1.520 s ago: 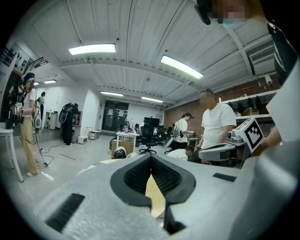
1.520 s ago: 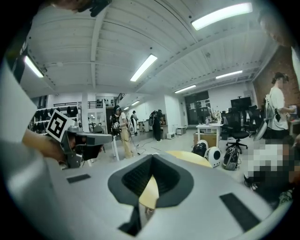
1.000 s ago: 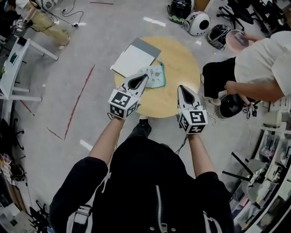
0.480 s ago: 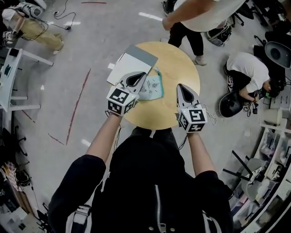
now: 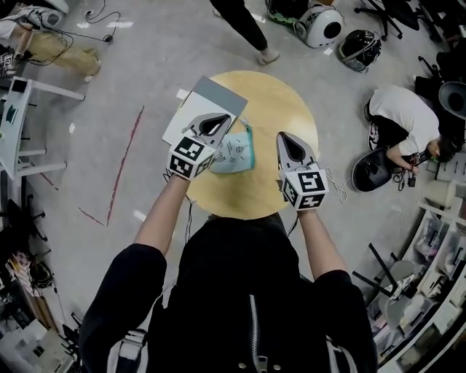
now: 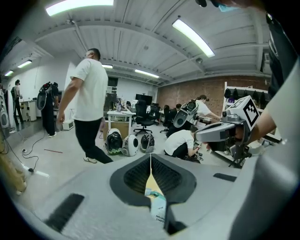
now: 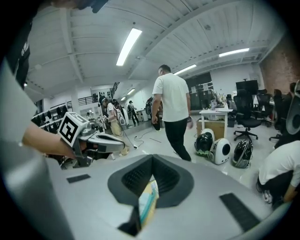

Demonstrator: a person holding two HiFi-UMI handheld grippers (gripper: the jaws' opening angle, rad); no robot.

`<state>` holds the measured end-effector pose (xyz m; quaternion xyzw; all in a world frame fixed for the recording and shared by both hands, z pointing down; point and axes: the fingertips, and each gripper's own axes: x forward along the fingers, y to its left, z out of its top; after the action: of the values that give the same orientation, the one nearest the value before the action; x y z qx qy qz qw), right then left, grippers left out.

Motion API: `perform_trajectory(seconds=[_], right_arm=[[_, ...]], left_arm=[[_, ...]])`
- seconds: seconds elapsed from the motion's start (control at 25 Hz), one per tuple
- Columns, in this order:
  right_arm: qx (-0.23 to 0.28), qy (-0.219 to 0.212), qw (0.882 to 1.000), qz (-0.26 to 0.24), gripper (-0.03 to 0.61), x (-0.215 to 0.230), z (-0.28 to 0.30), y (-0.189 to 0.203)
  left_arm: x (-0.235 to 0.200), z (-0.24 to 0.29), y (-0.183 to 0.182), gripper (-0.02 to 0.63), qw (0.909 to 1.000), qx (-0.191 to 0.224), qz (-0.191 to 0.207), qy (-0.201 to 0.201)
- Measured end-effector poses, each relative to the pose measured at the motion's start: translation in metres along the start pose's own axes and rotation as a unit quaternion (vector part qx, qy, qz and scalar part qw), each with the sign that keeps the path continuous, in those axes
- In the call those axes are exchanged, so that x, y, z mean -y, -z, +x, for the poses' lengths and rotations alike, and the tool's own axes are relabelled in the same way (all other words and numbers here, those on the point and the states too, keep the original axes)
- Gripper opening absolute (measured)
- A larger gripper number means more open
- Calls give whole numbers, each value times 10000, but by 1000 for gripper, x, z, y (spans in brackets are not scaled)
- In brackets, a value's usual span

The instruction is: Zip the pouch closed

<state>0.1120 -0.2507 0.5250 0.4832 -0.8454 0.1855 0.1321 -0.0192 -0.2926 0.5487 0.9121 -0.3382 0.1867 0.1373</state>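
Observation:
A pale teal pouch (image 5: 234, 154) with printed marks and a darker teal edge lies flat on the round wooden table (image 5: 280, 98). My left gripper (image 5: 233, 116) hangs over the pouch's left side, jaws shut and empty. My right gripper (image 5: 280, 135) is to the pouch's right, apart from it, also shut and empty. In the left gripper view the pouch (image 6: 157, 206) shows below the closed left gripper (image 6: 150, 157). The right gripper view shows the pouch (image 7: 147, 201) edge-on under the right gripper (image 7: 152, 157).
A white and grey folder (image 5: 206, 102) lies on the table's far left, overhanging the rim. One person (image 5: 244, 22) walks beyond the table; another person (image 5: 404, 116) crouches at the right. Helmets (image 5: 324, 25) sit on the floor. A white desk (image 5: 22, 124) stands left.
Both grippers have come forward over the table and lower, the left one now above the pouch's left side. The standing person has walked off past the table's far side.

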Motion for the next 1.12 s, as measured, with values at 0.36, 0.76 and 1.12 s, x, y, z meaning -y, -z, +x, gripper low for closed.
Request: perform_trajectory(seconds=[0.36,0.76,1.12], right_arm=[[-422,-156,9987,252,5,33,33,26],[-717,-181,9964,412,5,61,45,44],[-874,-69,9947,542,5,74,41,61]], left_arm=[[-11,70,66,135,9892,-1269,1,734],[-11,118,134,181,9478,-2480,1036,1713],[-10,145,181,169,9067,-3191,1609,2239]])
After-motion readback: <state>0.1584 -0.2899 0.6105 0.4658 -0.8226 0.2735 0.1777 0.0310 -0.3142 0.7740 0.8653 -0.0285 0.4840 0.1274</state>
